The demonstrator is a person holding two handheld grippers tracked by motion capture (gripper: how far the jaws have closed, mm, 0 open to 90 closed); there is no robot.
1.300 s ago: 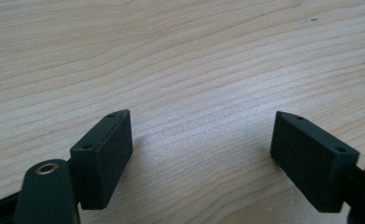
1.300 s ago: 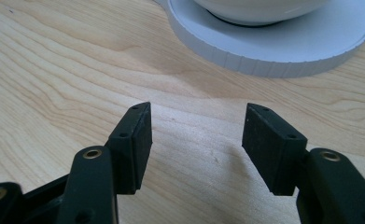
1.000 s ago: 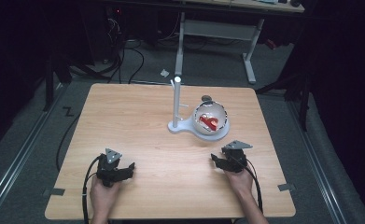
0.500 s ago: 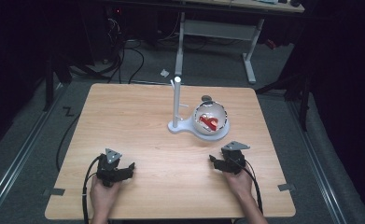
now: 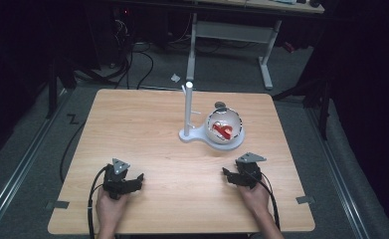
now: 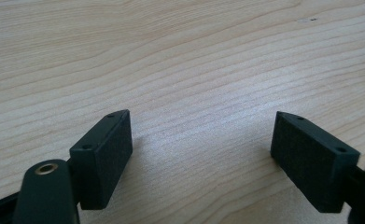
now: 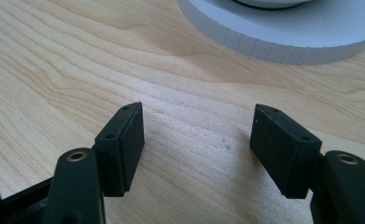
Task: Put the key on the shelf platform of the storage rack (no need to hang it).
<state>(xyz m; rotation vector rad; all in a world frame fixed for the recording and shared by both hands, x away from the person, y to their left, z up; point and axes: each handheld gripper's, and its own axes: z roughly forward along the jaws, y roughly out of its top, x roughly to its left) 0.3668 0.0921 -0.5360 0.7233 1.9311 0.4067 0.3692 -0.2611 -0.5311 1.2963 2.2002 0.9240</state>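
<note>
We rest both black two-jaw grippers, left gripper [image 5: 138, 178] and right gripper [image 5: 225, 172], wide open and empty on the pale wooden table [image 5: 147, 124], apparently ready, facing the white stand [image 5: 188, 112] holding a bowl [image 5: 225, 127].

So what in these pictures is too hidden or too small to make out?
- Red thing in the bowl, high view: too small to identify.
- White base, right gripper view: cut off by the top edge.
- Small dark object behind the bowl, high view: too small, partly hidden.
- Room behind the table: too dark.
</note>
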